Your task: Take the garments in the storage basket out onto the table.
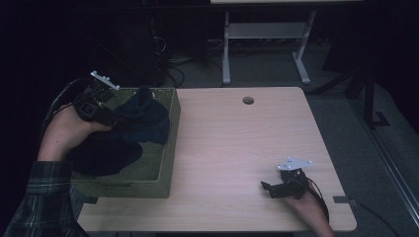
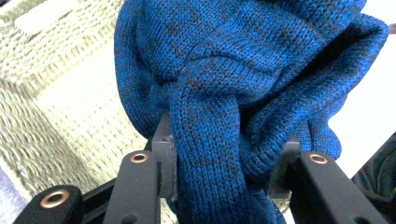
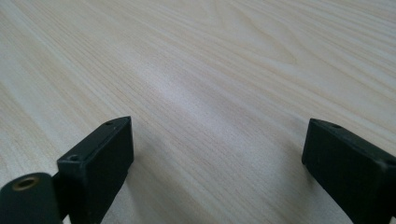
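We see the left gripper (image 2: 219,154) pinching a thick fold of the blue knitted garment (image 2: 243,79), the cloth bunched between its two black jaws and spilling above and past them. Below and behind that gripper sits the woven basket (image 1: 165,163), with more dark fabric (image 1: 104,153) lying in it under the hand. Well away from it, the right gripper (image 3: 215,154) rests low over the bare wooden table (image 3: 210,60), its jaws spread wide with nothing between them
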The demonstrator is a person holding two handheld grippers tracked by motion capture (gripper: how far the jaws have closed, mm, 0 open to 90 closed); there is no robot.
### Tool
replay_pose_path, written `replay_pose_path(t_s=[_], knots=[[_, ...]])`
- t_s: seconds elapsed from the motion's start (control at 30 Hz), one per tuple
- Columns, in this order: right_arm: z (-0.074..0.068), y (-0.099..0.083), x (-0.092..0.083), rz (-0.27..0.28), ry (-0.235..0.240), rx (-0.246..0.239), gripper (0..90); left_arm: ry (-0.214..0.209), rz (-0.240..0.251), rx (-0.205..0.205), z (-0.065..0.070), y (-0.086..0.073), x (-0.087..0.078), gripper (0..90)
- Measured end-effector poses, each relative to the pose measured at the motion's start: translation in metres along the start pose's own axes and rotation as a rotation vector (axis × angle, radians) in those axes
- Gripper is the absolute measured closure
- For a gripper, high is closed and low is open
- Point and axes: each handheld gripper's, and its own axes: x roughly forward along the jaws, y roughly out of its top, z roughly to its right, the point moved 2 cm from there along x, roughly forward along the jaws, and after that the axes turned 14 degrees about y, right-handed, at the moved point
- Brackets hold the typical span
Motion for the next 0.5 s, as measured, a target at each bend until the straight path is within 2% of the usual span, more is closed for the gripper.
replay_pose_path(t_s=[0.07,0.27,0.5], knots=[[0.000,0.000,0.000,0.000,0.000,0.000,8.6,-0.017,0.016,0.015,0.003,0.006,-0.006,57.4],[0.000,0.000,0.000,0.000,0.000,0.000,8.6,-0.027,0.031,0.043,0.009,0.017,-0.014,57.5],[0.000,0.000,0.000,0.000,0.000,0.000,8.6,-0.060,0.064,0.081,0.022,0.036,-0.022,57.5]])
